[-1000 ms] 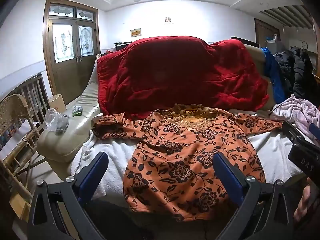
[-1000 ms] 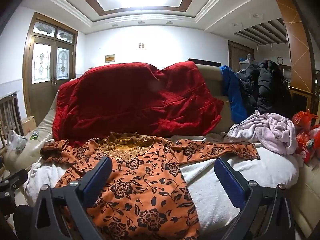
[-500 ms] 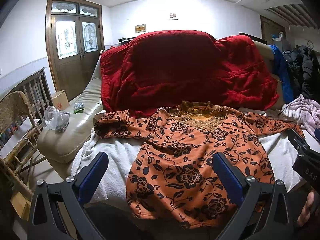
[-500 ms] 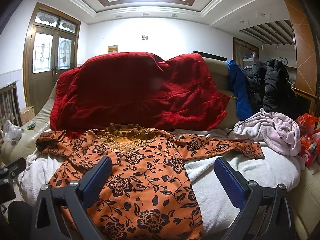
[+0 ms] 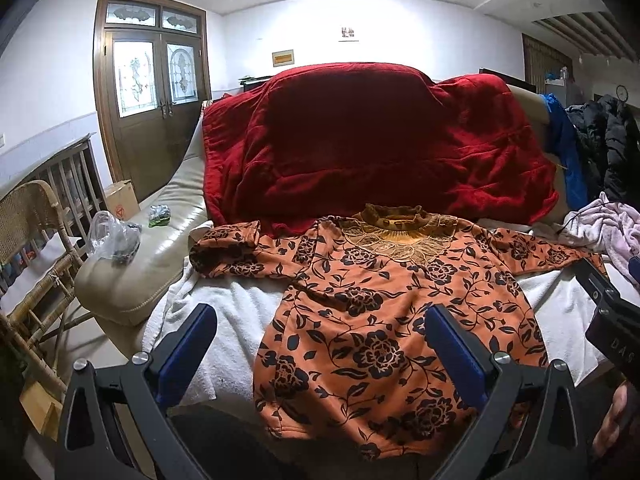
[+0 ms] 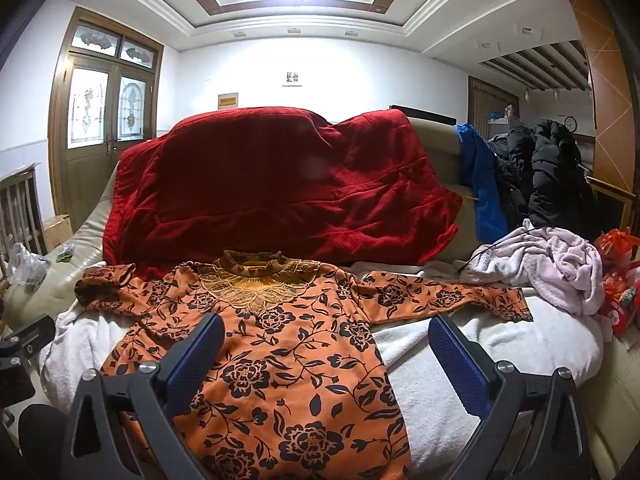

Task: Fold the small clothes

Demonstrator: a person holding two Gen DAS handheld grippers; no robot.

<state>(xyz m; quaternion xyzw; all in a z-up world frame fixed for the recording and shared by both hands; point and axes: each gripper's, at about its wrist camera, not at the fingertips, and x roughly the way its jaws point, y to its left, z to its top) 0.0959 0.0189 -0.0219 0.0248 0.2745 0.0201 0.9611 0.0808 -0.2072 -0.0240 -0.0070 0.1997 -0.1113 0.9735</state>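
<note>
An orange top with black flowers [image 5: 384, 320] [image 6: 280, 352] lies spread flat, front up, on a white towel [image 5: 240, 304] [image 6: 440, 360] over the sofa seat. Its collar points away from me and both sleeves reach out sideways; the left sleeve end is folded back. My left gripper [image 5: 320, 344] hovers open above the top's lower left hem, blue pads wide apart and holding nothing. Over the top's right side my right gripper [image 6: 326, 352] is open too, with nothing between its fingers. The right gripper's black body shows at the right edge of the left wrist view.
A red quilt [image 5: 368, 148] drapes the beige sofa's back behind the top. A pale pink garment pile [image 6: 552, 264], a blue and a black jacket [image 6: 548, 176] and red bags [image 6: 616, 272] crowd the right end. A plastic bag [image 5: 112, 236] sits on the left armrest; a wicker chair [image 5: 32, 248] stands beside it.
Both grippers have moved closer to the sofa and a little higher, so the top looks larger and lower in view. Jaws stayed open. The top has not moved.
</note>
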